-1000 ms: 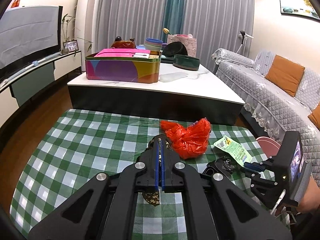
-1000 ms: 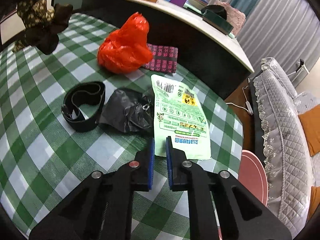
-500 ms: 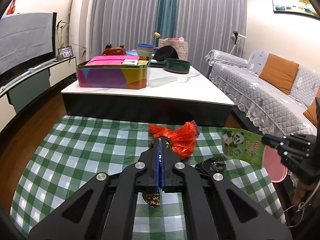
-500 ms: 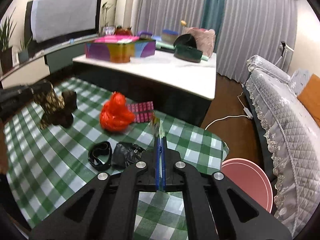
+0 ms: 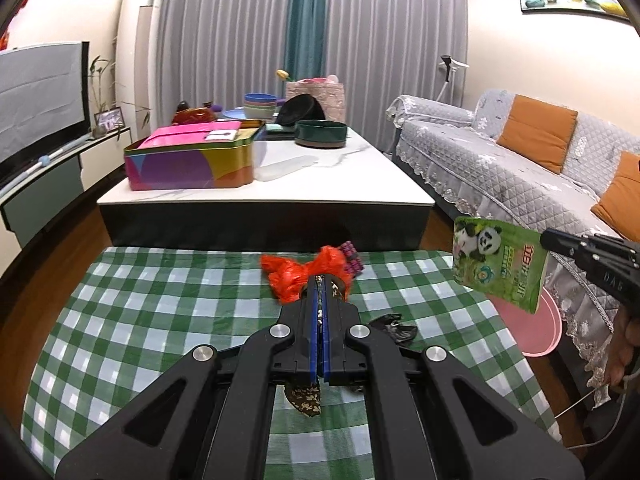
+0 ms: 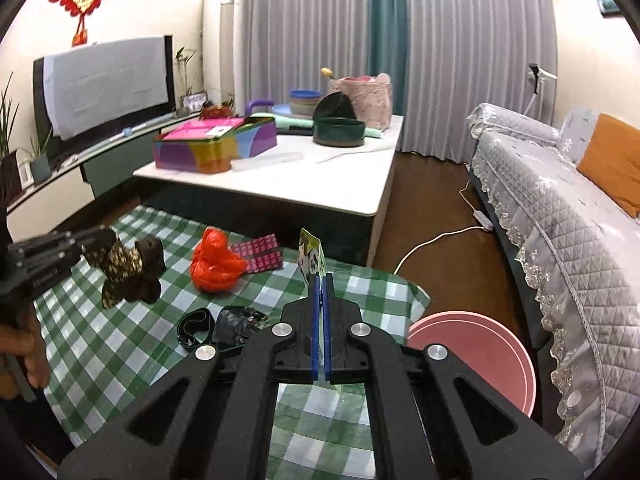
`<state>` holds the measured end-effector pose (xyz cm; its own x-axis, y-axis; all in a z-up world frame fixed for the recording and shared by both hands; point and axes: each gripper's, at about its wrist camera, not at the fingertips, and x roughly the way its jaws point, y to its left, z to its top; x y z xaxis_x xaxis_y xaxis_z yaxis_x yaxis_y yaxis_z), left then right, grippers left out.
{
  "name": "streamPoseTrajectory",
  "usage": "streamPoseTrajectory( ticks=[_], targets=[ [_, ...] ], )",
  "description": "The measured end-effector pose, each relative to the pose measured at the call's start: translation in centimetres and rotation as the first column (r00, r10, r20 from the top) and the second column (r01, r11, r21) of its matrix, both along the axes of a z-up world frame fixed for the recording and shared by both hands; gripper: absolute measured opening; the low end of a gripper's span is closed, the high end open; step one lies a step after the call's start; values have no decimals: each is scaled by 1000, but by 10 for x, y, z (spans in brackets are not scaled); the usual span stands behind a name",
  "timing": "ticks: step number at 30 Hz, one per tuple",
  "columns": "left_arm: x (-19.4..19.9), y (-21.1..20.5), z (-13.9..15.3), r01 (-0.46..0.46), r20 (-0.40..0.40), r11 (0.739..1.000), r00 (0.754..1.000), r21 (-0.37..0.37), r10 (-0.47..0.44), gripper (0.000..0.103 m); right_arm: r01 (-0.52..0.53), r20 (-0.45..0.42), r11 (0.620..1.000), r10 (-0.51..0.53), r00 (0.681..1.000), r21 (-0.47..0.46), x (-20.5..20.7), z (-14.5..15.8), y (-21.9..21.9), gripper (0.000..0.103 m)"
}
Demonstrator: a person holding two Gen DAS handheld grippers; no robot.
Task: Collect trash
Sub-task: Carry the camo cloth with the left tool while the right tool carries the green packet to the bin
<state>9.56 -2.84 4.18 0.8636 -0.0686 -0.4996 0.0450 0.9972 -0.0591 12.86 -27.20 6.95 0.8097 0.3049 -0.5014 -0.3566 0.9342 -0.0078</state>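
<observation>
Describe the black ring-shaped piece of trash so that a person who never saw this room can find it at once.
Start at the green checked tablecloth in front of the low white table. Near its middle, below the red plastic bag, lies the black band. It sits just left of the crumpled black bag, but unlike that one it is a flat open loop.

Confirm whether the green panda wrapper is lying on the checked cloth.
No: the green panda wrapper hangs in the air, pinched by the right gripper.

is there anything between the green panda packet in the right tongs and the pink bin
Nothing visible. The right tongs hold the green panda packet in open air past the table's edge, and the pink bin sits on the floor just below, uncovered.
</observation>
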Motion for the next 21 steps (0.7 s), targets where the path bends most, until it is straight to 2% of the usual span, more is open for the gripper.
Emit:
streamPoseTrajectory(
  ticks=[9, 21],
  targets=[
    [0, -29, 7, 63, 16, 998, 998, 11, -63, 1, 52, 18, 998, -53, 998, 34, -5, 11, -30, 1],
    [5, -72, 11, 161, 22, 987, 987, -1, -161, 1, 175, 27, 982, -177, 984, 66, -8, 19, -89, 1]
  ],
)
